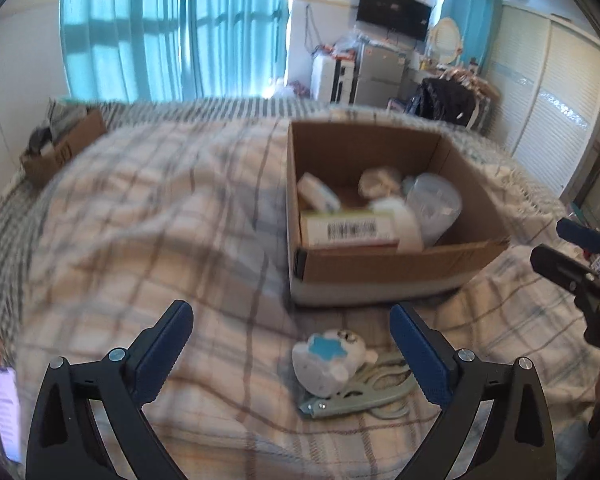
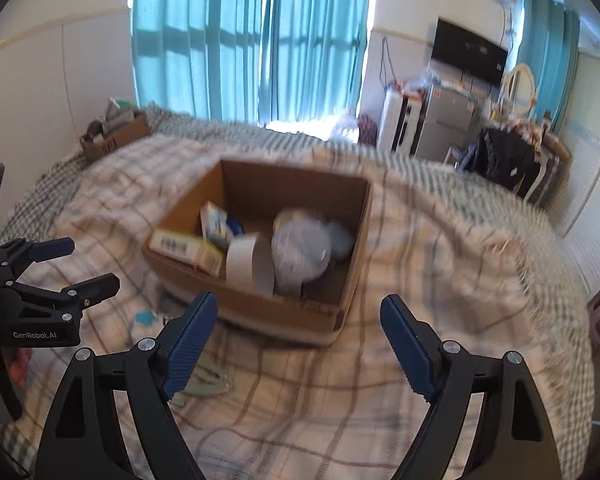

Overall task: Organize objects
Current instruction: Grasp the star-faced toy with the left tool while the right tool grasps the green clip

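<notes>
Both tongs spread wide, nothing between the pads: left tongs (image 1: 290, 354) low over the plaid blanket (image 1: 148, 208) on the bed, right tongs (image 2: 298, 346) a bit right of them, facing the cardboard box (image 2: 340, 312). Frames are motion-blurred, so small details are soft. The box sits on the blanket, far-right in the left wrist view, open top, partly filled already: long carton with a barcode (image 1: 350, 230) along the near wall, a small white-and-blue pack (image 1: 318, 192) leaning at the left, a white tape roll (image 2: 248, 264), a clear plastic lidded container (image 1: 434, 204) at the right, something crumpled and pale (image 1: 380, 182) at the far side, can't tell what. Still loose on the bed: a small white plush toy with a blue star patch (image 1: 328, 362), lying just near of the box and right in front of the left tongs, closer to their right finger; it rests against or on top of pale green pliers-like hand tool (image 1: 360, 398), touching it. So judged from this: several items boxed, at least two left, the plush and the tool. Left tongs look best placed for the plush; likely pick the plush first, since it partly covers the tool. A second cardboard box (image 1: 60, 148) with clutter sits far-left on the bed, well apart. A lit phone (image 1: 6, 412) lies at the near-left edge; unclear if it is part of the tidy-up.
</notes>
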Tool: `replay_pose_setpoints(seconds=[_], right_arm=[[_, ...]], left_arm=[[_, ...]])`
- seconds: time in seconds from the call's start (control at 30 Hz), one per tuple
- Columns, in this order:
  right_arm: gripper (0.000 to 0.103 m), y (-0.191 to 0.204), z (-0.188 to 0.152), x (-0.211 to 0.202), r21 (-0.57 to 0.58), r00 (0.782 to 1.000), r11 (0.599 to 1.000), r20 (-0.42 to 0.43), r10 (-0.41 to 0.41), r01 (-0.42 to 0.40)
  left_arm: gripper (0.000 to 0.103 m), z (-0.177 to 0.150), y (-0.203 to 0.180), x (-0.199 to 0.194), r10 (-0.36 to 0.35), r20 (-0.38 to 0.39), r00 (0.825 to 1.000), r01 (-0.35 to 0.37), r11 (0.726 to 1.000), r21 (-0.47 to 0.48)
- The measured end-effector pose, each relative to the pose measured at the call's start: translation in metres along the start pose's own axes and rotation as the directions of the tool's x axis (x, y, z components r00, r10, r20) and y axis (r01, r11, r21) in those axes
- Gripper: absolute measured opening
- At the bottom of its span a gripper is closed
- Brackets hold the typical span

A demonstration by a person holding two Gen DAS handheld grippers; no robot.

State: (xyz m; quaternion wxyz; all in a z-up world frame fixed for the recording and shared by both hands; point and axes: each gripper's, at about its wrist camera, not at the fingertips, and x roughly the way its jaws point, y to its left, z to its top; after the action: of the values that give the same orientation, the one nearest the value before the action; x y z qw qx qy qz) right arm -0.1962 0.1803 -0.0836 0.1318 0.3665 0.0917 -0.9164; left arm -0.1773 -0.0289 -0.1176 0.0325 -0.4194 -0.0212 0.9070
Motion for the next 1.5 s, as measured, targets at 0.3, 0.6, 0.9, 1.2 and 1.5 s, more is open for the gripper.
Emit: replay_pose_setpoints(seconds=[0.3, 0.6, 0.9, 1.2, 1.5], right_arm=[[0.084, 0.000, -0.048, 0.064, 0.026, 0.985, 0.999, -0.169, 0.033, -0.029], [0.084, 0.000, -0.053, 0.062, 0.031, 0.986, 0.999, -0.162, 0.030, -0.026], [0.084, 0.035, -0.049, 0.048, -0.044, 0.976, 0.983, -0.134, 0.170, -0.177], [0.084, 0.111, -0.066, 0.087, -0.230, 0.934, 0.939, -0.309, 0.180, -0.257], [0.063, 0.128, -0.067, 0.117, -0.236, 0.923, 0.945, -0.360, 0.132, -0.227]], left_arm=[[0.101, -0.034, -0.024, 0.058, 0.026, -0.147, 0.989, -0.019, 0.999, 0.049], [0.061, -0.038, -0.029, 0.064, -0.044, -0.190, 0.981, 0.051, 0.998, 0.033], [0.061, -0.041, 0.001, -0.008, -0.128, -0.086, 0.988, 0.119, 0.987, -0.107], [0.061, -0.029, 0.032, -0.031, 0.054, 0.026, 0.998, -0.053, 0.998, -0.042], [0.061, -0.031, 0.052, -0.014, -0.014, -0.003, 1.000, 0.013, 0.993, -0.114]])
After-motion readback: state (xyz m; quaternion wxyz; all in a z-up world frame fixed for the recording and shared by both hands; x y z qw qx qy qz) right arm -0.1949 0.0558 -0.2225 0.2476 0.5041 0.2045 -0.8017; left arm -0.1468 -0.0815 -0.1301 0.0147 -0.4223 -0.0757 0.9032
